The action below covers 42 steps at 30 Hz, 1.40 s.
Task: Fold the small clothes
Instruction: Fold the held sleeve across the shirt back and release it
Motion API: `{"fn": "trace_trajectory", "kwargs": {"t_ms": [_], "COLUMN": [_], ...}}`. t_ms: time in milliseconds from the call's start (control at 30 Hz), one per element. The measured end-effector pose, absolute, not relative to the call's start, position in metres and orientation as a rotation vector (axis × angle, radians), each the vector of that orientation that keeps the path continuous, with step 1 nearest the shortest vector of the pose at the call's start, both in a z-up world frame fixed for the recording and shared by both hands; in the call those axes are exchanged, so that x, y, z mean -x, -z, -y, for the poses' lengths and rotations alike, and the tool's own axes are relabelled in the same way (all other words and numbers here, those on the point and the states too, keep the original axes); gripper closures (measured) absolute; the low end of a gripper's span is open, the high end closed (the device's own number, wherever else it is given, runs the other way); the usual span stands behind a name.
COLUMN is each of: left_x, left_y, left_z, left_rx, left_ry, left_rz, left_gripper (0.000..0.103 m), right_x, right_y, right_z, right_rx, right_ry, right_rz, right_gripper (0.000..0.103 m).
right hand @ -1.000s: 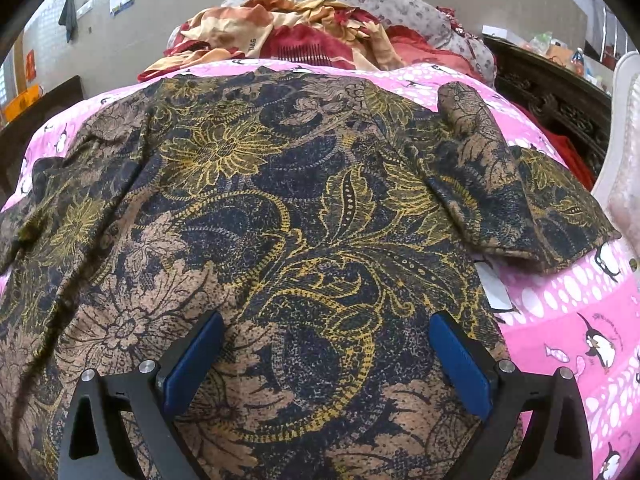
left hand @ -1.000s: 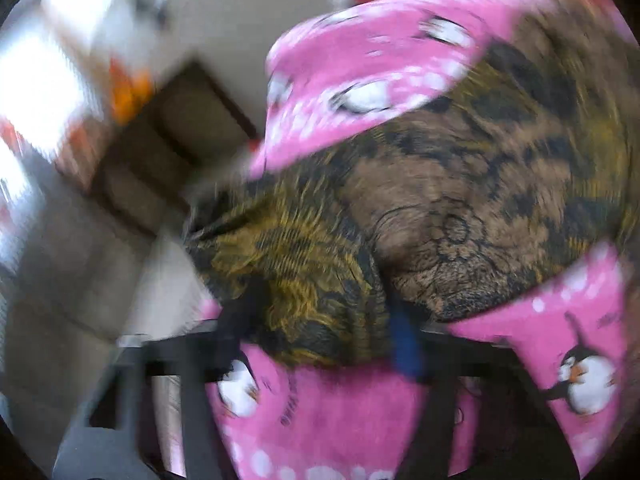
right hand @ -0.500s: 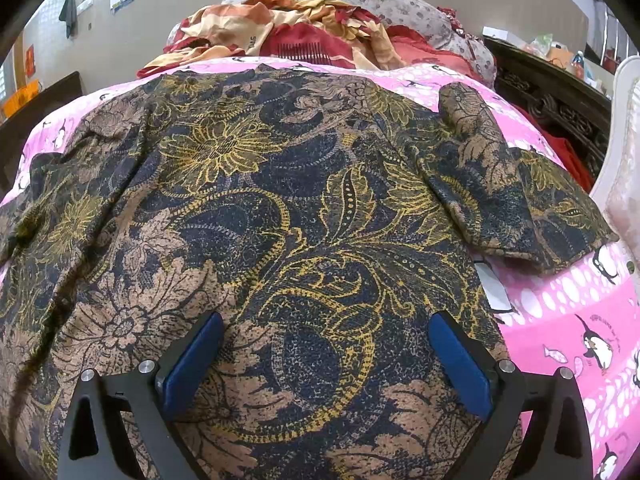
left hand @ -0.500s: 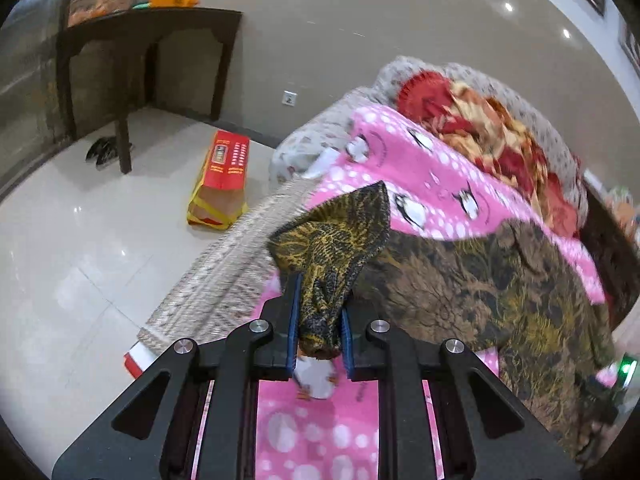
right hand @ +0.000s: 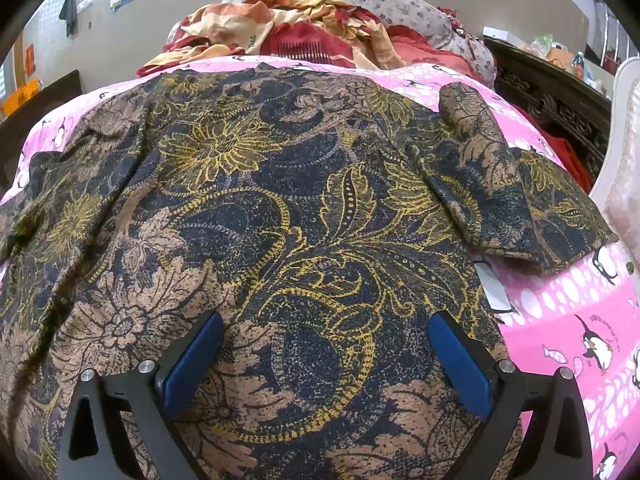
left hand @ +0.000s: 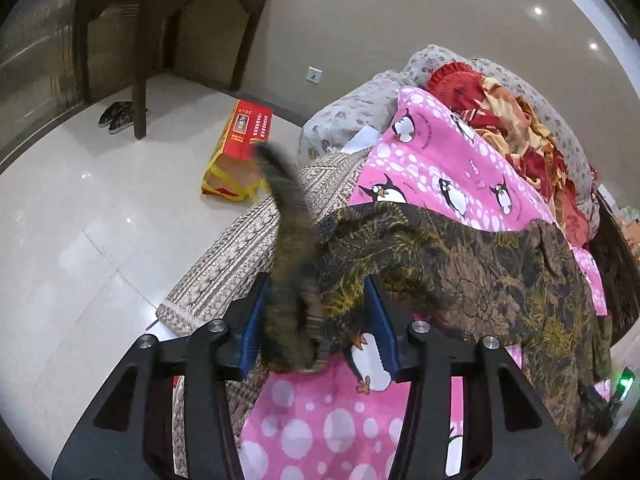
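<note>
Navy shirt point(right hand: 304, 216) with gold and tan florals, pink penguin-print blanket point(right hand: 568, 320), blue claw pads point(right hand: 460, 364), red-and-yellow box point(left hand: 240, 148)

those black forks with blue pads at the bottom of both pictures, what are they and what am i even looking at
They are hand-held grasping tools: a person holds one in each hand, and each carries a wide-angle camera looking forward along its two fingers. So one picture is from the left tool, the other from the right tool.

Both look at a bed covered by a pink penguin blanket. A dark shirt with gold and brown flowers lies spread on it, to be folded. At the head of the bed sits a pile of red and orange cloth.

The left tool's jaws stand apart, with a blurred sleeve of the shirt hanging between them; it does not look pinched. The right tool is wide open, hovering low over the shirt and holding nothing.

The left view also shows a tiled floor with a red and yellow box.
</note>
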State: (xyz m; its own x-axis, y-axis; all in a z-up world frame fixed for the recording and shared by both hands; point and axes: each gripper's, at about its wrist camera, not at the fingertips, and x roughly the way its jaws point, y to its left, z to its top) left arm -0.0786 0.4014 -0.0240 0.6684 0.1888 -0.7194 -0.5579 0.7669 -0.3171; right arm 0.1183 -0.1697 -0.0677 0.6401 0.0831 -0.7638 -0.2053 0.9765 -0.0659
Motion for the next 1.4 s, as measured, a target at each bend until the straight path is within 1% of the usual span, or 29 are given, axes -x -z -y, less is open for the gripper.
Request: {"fn": "trace_trajectory", "kwargs": {"t_ms": [67, 100, 133, 167, 200, 267, 333, 500, 600, 700, 833, 900, 967, 1100, 1167, 1267, 1400], "left_x": [0.078, 0.079, 0.08, 0.081, 0.082, 0.086, 0.09, 0.098, 0.079, 0.038, -0.034, -0.076, -0.105, -0.157, -0.17, -0.166, -0.141], "left_y": [0.024, 0.024, 0.024, 0.021, 0.018, 0.007, -0.018, -0.112, -0.14, -0.149, -0.138, -0.121, -0.108, -0.053, -0.022, 0.012, 0.028], "left_z": [-0.404, -0.407, -0.41, -0.412, -0.415, -0.42, -0.425, -0.441, -0.428, -0.379, -0.286, -0.225, -0.184, -0.103, -0.076, -0.054, -0.044], "left_rx": [0.56, 0.581, 0.593, 0.592, 0.593, 0.61, 0.607, 0.586, 0.536, 0.447, 0.326, 0.28, 0.252, 0.176, 0.154, 0.16, 0.113], "left_ry": [-0.463, -0.469, -0.476, -0.511, -0.534, -0.567, -0.606, -0.691, -0.638, -0.478, -0.234, -0.099, -0.025, 0.07, 0.094, 0.139, 0.171], "left_rz": [-0.715, -0.711, -0.709, -0.712, -0.708, -0.677, -0.611, -0.368, -0.342, -0.367, -0.437, -0.476, -0.51, -0.622, -0.683, -0.757, -0.805], "left_gripper": [0.057, 0.074, 0.087, 0.095, 0.099, 0.1, 0.1, 0.1, 0.1, 0.1, 0.1, 0.1, 0.1, 0.1, 0.1, 0.099, 0.096], "right_x": [-0.118, -0.118, -0.118, -0.118, -0.118, -0.118, -0.118, -0.118, -0.118, -0.118, -0.118, -0.118, -0.117, -0.117, -0.116, -0.116, -0.119], "right_y": [0.068, 0.068, 0.068, 0.068, 0.068, 0.068, 0.068, 0.067, 0.067, 0.068, 0.068, 0.067, 0.067, 0.067, 0.066, 0.066, 0.047], "right_z": [0.17, 0.17, 0.17, 0.169, 0.169, 0.17, 0.169, 0.169, 0.169, 0.168, 0.17, 0.17, 0.171, 0.173, 0.174, 0.175, 0.169], "right_rx": [0.152, 0.152, 0.153, 0.153, 0.153, 0.153, 0.153, 0.153, 0.155, 0.157, 0.151, 0.148, 0.146, 0.14, 0.135, 0.133, 0.129], "right_ry": [-0.165, -0.165, -0.165, -0.164, -0.164, -0.164, -0.164, -0.164, -0.162, -0.162, -0.166, -0.167, -0.168, -0.173, -0.176, -0.176, -0.18], "right_rz": [-0.862, -0.862, -0.862, -0.862, -0.862, -0.861, -0.862, -0.862, -0.861, -0.859, -0.86, -0.859, -0.859, -0.86, -0.859, -0.869, -0.899], "right_gripper": [0.001, 0.001, 0.001, 0.001, 0.001, 0.001, 0.001, 0.001, 0.001, 0.001, 0.001, 0.001, 0.001, 0.001, 0.001, 0.001, 0.003]}}
